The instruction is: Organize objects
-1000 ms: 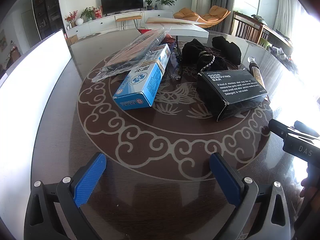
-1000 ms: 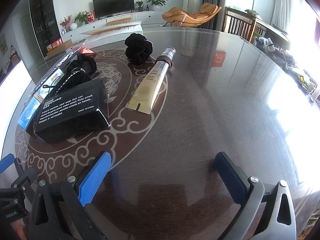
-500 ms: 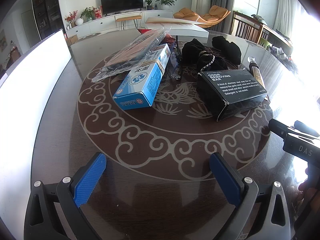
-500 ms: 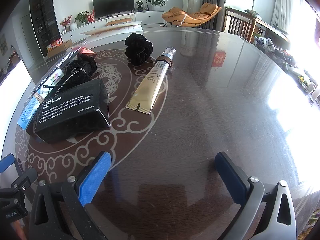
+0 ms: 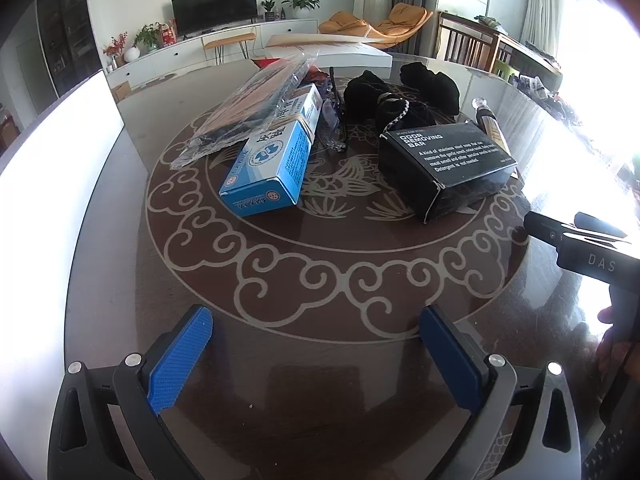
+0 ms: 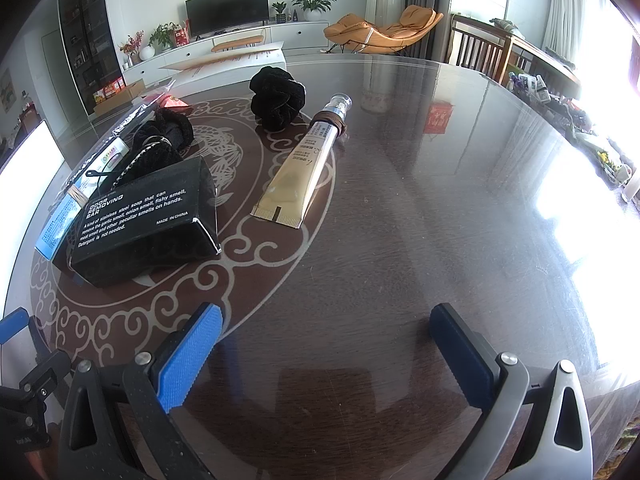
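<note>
On the round dark table (image 5: 120, 240) lie a blue box (image 5: 276, 164), a clear plastic packet (image 5: 248, 108) resting on it, a black "odor removing bar" box (image 5: 448, 168), two black scrunchies (image 5: 380, 100) and a gold tube (image 6: 304, 164). The black box (image 6: 144, 216) and a scrunchie (image 6: 278, 96) also show in the right wrist view. My left gripper (image 5: 316, 344) is open and empty near the table's front edge. My right gripper (image 6: 326, 340) is open and empty, to the right of the black box.
A white panel (image 5: 60, 152) stands along the table's left edge. A white flat box (image 5: 332, 50) lies at the far edge. The other gripper's body (image 5: 584, 256) shows at the right of the left wrist view. Chairs (image 6: 480, 48) stand beyond the table.
</note>
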The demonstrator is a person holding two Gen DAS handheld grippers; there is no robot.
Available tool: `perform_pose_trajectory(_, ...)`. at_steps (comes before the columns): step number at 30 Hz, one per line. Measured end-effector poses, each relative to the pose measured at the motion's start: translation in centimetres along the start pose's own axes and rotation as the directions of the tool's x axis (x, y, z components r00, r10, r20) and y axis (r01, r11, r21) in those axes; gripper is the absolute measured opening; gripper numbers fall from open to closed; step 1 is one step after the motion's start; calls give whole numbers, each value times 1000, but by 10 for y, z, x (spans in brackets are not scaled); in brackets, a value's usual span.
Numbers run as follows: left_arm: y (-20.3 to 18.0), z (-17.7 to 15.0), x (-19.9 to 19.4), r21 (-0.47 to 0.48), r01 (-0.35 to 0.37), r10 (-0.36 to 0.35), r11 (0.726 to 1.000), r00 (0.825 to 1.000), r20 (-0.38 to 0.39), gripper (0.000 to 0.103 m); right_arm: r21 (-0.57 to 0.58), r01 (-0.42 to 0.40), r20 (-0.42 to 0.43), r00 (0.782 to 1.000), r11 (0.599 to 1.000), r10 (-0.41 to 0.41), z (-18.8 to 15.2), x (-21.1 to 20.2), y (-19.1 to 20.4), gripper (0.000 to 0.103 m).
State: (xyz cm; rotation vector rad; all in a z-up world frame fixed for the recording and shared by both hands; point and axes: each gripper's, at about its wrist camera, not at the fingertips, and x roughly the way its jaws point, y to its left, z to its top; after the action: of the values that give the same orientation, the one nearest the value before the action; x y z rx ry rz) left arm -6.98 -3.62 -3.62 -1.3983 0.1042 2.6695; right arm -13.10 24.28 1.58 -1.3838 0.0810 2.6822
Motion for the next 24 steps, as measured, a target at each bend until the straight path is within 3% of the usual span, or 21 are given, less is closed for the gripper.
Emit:
perform_pose_trajectory(7, -1, 1, 1, 1, 0, 0, 1000, 1000, 1, 103, -17, -11, -5, 1000, 1000, 11, 0, 0, 0, 103)
perform_pose_trajectory(12, 0, 1, 1, 4, 2, -2, 1000, 1000, 1, 103, -115, -107, -142, 986, 987, 90, 9, 1, -3, 103)
perform_pose_trajectory(14, -1, 1, 1, 4, 3, -3, 1000, 1000, 1, 103, -63, -150, -134, 981, 987, 141, 17, -4, -15, 103)
perform_pose_trajectory(17, 0, 1, 1, 6, 4, -4, 1000, 1000, 1, 103, 39, -104, -111, 988, 994, 108, 42, 0, -31, 103)
perform_pose_trajectory(20, -1, 1, 2, 7, 5, -5, 1000, 1000, 1, 103, 160, -146, -139, 976, 976, 168, 73, 23, -37, 103)
perform_pose_trajectory(24, -1, 1, 2, 7, 5, -5, 1000, 1000, 1, 103, 248, -141, -189, 963, 959, 190, 107, 61, -28, 100)
